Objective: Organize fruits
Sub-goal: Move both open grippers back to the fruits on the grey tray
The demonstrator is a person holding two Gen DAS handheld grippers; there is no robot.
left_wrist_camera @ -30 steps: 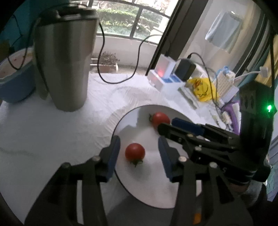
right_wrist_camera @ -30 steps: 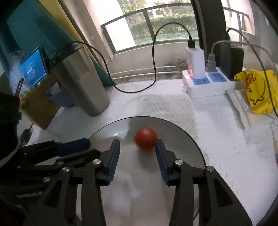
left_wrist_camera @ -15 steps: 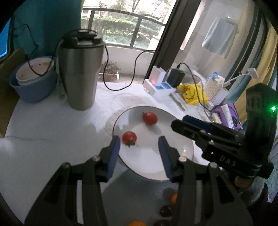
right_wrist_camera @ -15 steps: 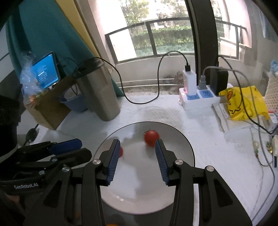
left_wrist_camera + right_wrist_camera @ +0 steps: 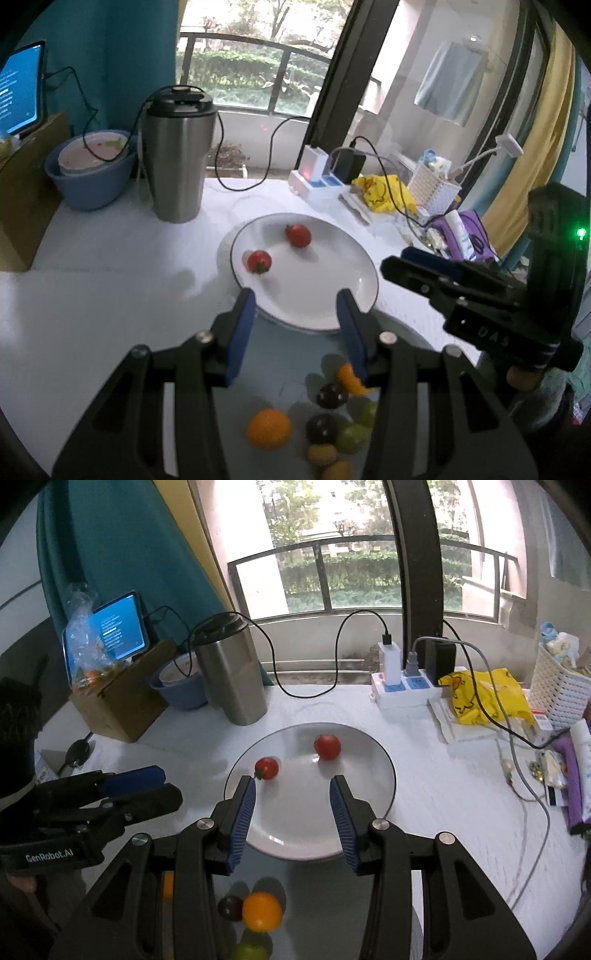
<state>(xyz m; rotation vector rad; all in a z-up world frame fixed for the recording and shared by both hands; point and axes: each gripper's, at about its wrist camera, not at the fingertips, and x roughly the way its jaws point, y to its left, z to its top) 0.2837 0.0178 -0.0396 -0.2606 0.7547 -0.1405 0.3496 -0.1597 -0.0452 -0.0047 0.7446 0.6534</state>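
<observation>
A white plate [image 5: 325,299] [image 5: 354,812] on the white table holds two red tomatoes [image 5: 259,261] [image 5: 298,235], also in the right wrist view [image 5: 266,768] [image 5: 327,746]. Near me, a grey tray [image 5: 280,362] holds an orange [image 5: 268,428] [image 5: 261,911], dark plums [image 5: 331,396], green fruits [image 5: 351,437] and brownish ones. My left gripper [image 5: 295,328] is open and empty above the plate's near edge. My right gripper [image 5: 291,812] is open and empty over the plate's near half, and shows side-on in the left view [image 5: 424,266].
A steel tumbler [image 5: 176,155] [image 5: 231,672] and a blue bowl [image 5: 90,173] stand at the back left. A power strip [image 5: 402,692] with cables, a yellow bag [image 5: 484,696] and a white basket [image 5: 561,686] crowd the back right. A cardboard box with a tablet [image 5: 118,701] sits left.
Both grippers have pulled back and up from the plate, each leaving a tomato on it. The tray of mixed fruit has come into view below the fingers.
</observation>
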